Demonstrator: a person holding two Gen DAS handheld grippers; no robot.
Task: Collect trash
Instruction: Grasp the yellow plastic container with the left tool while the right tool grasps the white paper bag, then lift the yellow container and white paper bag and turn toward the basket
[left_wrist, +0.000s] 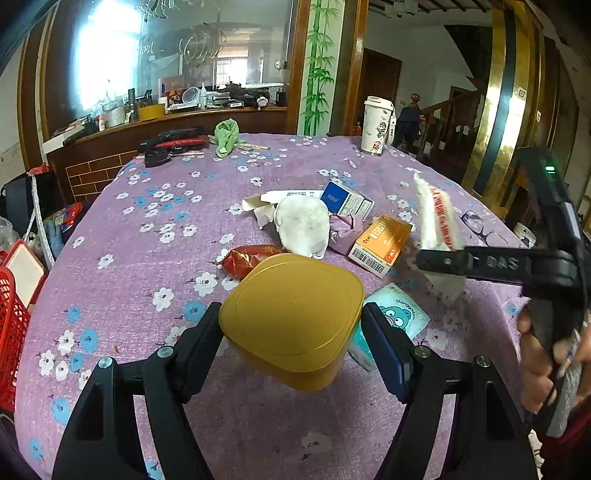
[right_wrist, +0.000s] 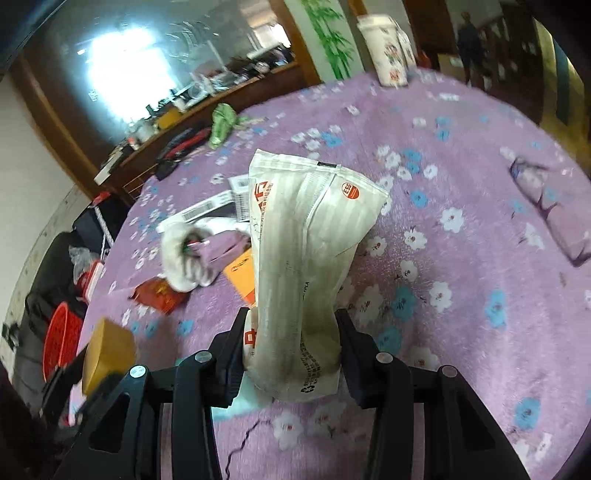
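Observation:
My left gripper (left_wrist: 291, 332) is shut on a gold-yellow square tin (left_wrist: 291, 317), its pads against the tin's two sides, and the tin hangs a little above the purple flowered tablecloth (left_wrist: 147, 258). My right gripper (right_wrist: 291, 354) is shut on the lower end of a white plastic packet (right_wrist: 306, 236) with red print, which stands up out of the jaws. The same packet (left_wrist: 439, 221) shows at the right of the left wrist view. Behind the tin lie a white crumpled cloth (left_wrist: 303, 225), a red wrapper (left_wrist: 251, 258), an orange box (left_wrist: 380, 243), a blue box (left_wrist: 345, 201) and a teal tissue pack (left_wrist: 402, 317).
A red plastic basket (left_wrist: 11, 332) stands off the table's left edge. At the far side of the table are a white printed cup (left_wrist: 376, 125), a green cloth (left_wrist: 226, 136) and dark tools (left_wrist: 173, 142). Glasses (left_wrist: 480, 225) lie at the right. A hand (left_wrist: 543, 362) grips the right handle.

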